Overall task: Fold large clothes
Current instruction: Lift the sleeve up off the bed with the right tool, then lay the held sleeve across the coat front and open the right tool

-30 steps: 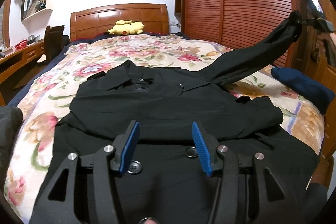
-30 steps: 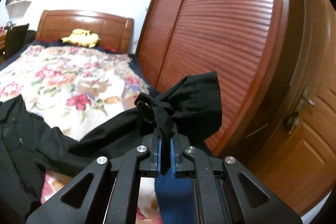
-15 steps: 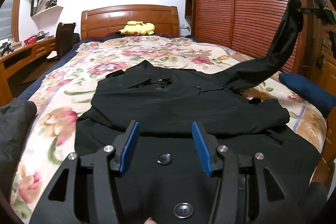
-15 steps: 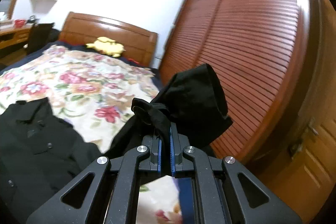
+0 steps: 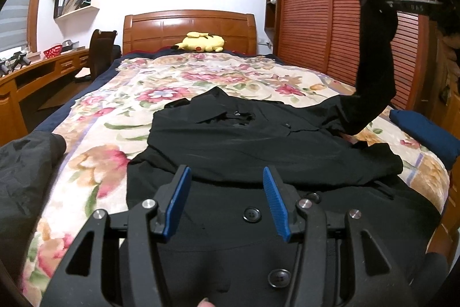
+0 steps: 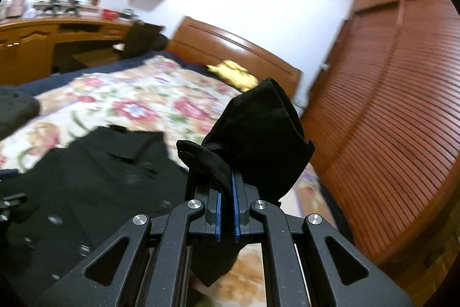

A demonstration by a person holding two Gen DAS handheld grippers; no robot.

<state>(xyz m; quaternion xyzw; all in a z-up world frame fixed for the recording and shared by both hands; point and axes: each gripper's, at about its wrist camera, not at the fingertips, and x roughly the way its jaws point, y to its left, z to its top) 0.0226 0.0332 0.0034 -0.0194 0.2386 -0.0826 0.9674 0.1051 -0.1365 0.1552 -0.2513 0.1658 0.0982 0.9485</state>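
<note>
Right gripper [image 6: 227,209] clenched on the sleeve [image 6: 258,140]; left gripper [image 5: 227,192] released above the coat [image 5: 258,140] on the bed [image 5: 120,111]. Carry the sleeve toward nine o'clock, laying it flat across the chest.

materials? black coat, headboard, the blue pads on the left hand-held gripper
Black coat: matte woven cloth, wool-like perhaps; drapes softly, no sheen. Headboard: glossy varnished wood; grain and light reflections show. Blue pads: ribbed, probably rubber or plastic; left hand-held gripper open above the coat.
</note>
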